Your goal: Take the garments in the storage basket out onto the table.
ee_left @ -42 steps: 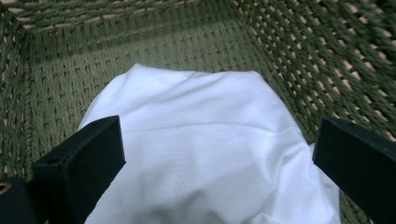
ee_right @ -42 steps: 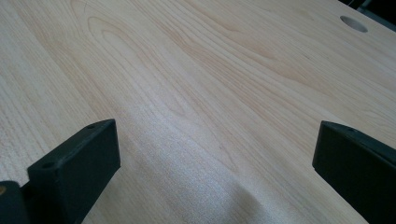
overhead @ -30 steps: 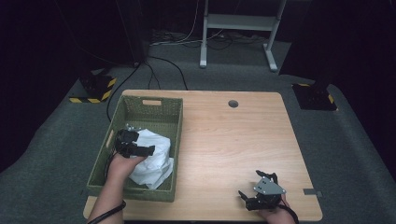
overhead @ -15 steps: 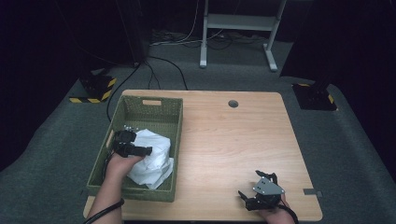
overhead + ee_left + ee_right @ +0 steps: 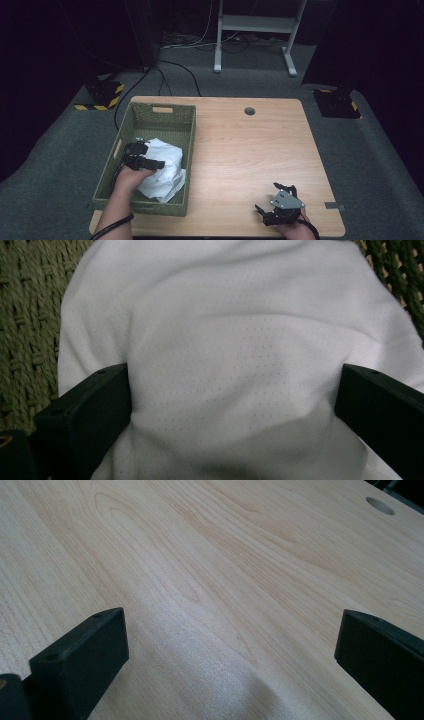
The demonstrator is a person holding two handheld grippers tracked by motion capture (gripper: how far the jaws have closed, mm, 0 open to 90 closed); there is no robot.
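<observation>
The light wooden table [image 5: 250,150] lies bare across its middle and right, open to a hand from any side, broken only by a small round cable hole [image 5: 250,111] near the far edge. The left third is taken by a green woven rectangular basket [image 5: 162,116], whose raised walls bar any low sideways approach. A crumpled white perforated cloth [image 5: 167,167] fills the basket's near half; the far half of its floor stays open from above.
</observation>
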